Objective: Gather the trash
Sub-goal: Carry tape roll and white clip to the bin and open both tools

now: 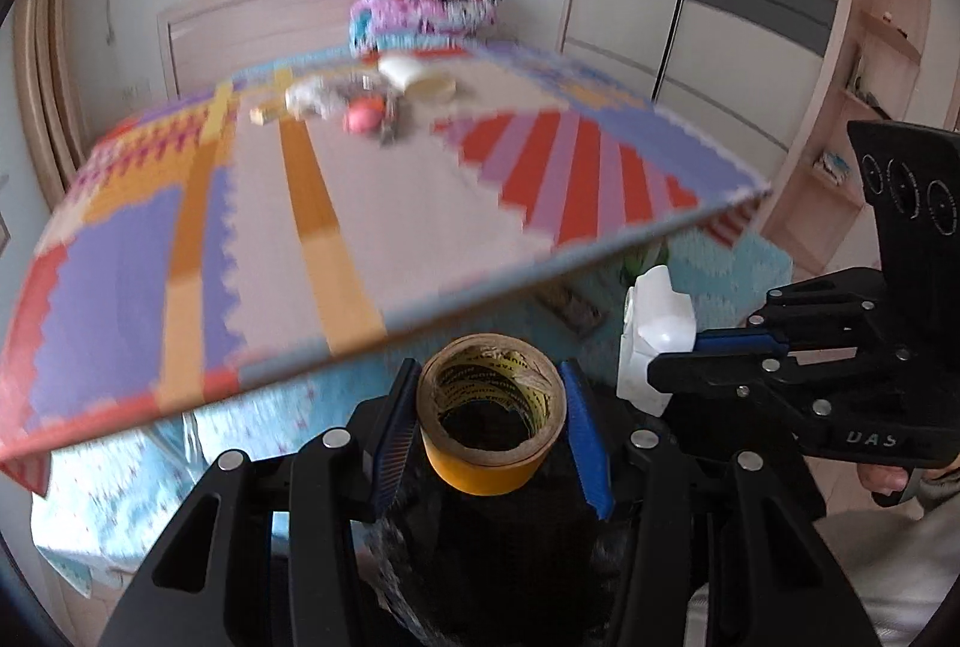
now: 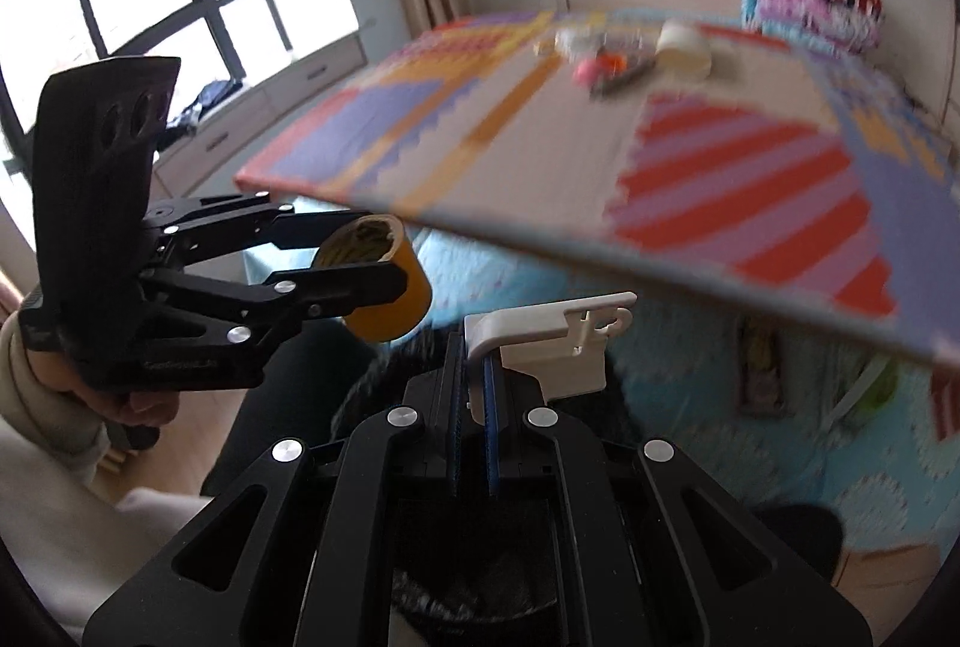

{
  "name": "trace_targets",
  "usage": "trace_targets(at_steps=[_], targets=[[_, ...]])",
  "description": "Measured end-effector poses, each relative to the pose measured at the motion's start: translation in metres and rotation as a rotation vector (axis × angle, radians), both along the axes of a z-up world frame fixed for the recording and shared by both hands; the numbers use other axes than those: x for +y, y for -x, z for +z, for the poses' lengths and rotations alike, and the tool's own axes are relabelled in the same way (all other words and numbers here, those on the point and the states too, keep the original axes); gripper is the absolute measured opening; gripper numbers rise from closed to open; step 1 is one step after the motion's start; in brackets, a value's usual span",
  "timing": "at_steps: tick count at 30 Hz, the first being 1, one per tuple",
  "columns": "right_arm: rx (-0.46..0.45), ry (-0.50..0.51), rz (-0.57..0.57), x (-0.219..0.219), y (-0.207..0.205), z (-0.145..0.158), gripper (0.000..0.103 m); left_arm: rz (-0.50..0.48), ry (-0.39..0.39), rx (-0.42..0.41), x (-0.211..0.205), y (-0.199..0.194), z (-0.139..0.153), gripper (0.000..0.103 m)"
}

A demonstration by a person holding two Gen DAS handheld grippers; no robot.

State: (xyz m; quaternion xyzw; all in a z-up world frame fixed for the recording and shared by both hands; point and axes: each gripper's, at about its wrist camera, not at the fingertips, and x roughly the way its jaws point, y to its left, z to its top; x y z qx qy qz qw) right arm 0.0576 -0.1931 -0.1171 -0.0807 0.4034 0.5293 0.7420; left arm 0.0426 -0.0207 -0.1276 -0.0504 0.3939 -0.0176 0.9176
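Two grippers loaded – tape roll point(image 1: 492, 410), white plastic piece point(image 2: 543, 341) – patterned board point(image 1: 360, 227) ahead

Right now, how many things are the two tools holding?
2. The left tool grips a yellow tape roll. The right tool pinches a white plastic piece. More bits lie blurred on the colorful mat.

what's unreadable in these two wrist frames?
- Small items on the colourful foam mat: motion-blurred in both views; only a pink ball and a white cup can be guessed.
- Black mass under the tape roll: hidden by left gripper.
- White plastic piece: identity unclear; right gripper covers its base.
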Motion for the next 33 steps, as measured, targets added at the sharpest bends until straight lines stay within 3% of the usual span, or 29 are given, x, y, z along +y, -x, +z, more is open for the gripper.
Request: trace_targets(at_steps=[8,14,24,33], targets=[[0.145,0.110,0.045,0.007,0.003,-0.062,0.007,-0.024,0.060,0.150,-0.011,-0.002,-0.066,0.046],[0.239,0.189,0.066,0.018,0.003,-0.101,0.007,-0.021,0.049,0.243,-0.017,-0.008,-0.104,0.046],[0.330,0.315,0.103,0.033,0.002,-0.142,0.007,-0.035,0.024,0.323,-0.024,-0.012,-0.136,0.046],[0.317,0.343,0.126,0.046,0.011,-0.146,0.007,-0.041,-0.007,0.355,-0.030,-0.019,-0.144,0.049]])
